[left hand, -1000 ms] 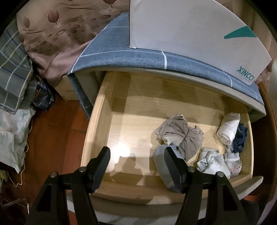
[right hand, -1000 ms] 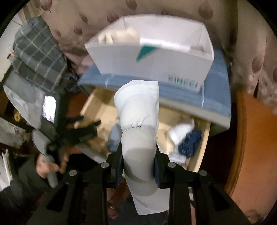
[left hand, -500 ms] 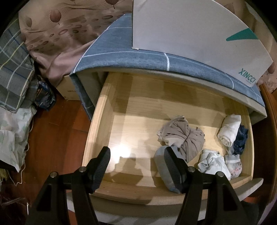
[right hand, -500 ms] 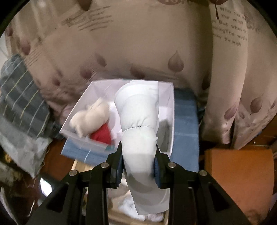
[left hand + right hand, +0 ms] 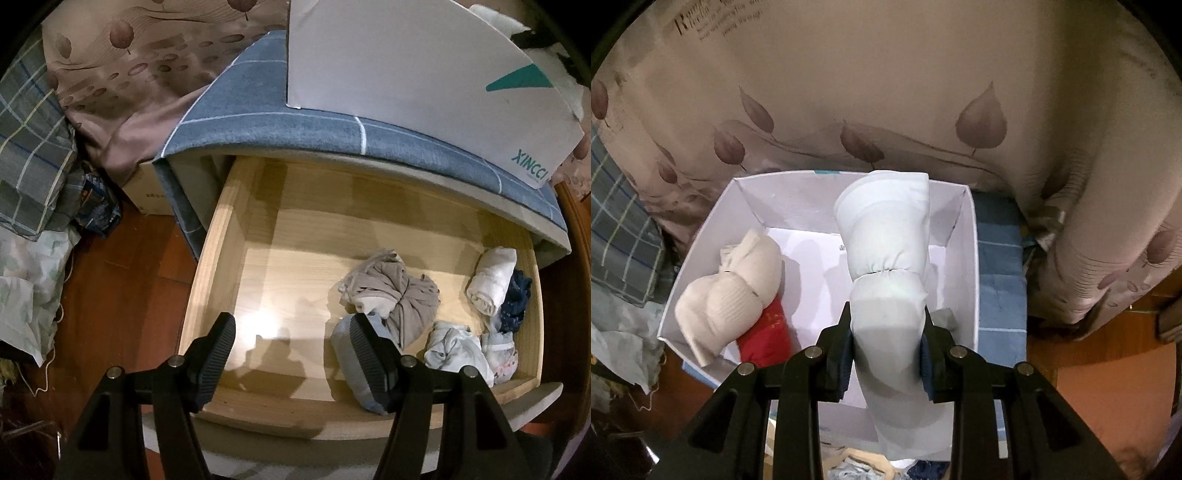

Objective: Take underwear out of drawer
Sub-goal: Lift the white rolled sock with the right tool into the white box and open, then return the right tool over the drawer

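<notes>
The open wooden drawer point(image 5: 236, 280) holds several rolled underwear: a beige-grey bundle point(image 5: 391, 291), a grey-blue roll point(image 5: 347, 354) by my left fingertip, a white roll point(image 5: 493, 280), a dark blue piece point(image 5: 517, 299) and a pale bundle point(image 5: 454, 349). My left gripper point(image 5: 291, 347) is open and empty over the drawer's front. My right gripper point(image 5: 886, 339) is shut on a pale grey rolled underwear point(image 5: 886, 254), held above the white box point(image 5: 967, 236). The box holds a cream roll point(image 5: 735, 288) and a red one point(image 5: 768, 332).
The white box point(image 5: 406, 66) stands on the blue checked top point(image 5: 280, 129) of the cabinet. A patterned curtain point(image 5: 886, 92) hangs behind it. Plaid cloth point(image 5: 29, 129) and bags lie on the wooden floor point(image 5: 110, 295) to the left.
My right gripper has carried the pale grey roll up from the drawer and now holds it lower over the box's inside. The left gripper has barely moved.
</notes>
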Motion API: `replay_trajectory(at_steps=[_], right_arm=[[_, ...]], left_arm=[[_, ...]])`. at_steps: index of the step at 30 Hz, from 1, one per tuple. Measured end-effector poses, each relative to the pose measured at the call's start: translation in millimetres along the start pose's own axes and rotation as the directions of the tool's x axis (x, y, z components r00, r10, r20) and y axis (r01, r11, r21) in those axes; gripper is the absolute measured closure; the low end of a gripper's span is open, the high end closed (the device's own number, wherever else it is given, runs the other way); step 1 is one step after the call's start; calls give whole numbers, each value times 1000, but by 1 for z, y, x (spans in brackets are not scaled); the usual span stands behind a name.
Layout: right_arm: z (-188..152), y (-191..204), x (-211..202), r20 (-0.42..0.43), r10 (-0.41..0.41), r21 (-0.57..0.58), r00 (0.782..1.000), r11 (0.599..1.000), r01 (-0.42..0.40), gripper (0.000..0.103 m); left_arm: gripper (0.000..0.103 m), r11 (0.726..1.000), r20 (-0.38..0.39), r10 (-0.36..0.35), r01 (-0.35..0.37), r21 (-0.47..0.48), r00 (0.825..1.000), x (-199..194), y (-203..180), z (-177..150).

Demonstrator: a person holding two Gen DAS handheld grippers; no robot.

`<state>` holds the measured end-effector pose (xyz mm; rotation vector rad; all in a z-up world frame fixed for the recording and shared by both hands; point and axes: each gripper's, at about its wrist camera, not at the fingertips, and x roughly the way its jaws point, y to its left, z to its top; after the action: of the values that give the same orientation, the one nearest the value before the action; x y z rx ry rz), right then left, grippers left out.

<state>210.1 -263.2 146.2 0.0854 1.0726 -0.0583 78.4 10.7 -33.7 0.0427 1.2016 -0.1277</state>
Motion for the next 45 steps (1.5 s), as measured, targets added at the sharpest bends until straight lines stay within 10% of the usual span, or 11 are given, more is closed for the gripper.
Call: replay_trajectory(at_steps=[21, 45], right_arm=[[-6, 4, 54, -91, -17, 4, 996, 1000, 17, 65], [-80, -13, -55, -51, 66, -19, 997, 998, -67, 57]], left_arm=[[37, 1000, 6, -3, 3, -16, 1000, 0, 0, 0], [37, 1000, 5, 3, -3, -2, 1000, 0, -1, 0]])
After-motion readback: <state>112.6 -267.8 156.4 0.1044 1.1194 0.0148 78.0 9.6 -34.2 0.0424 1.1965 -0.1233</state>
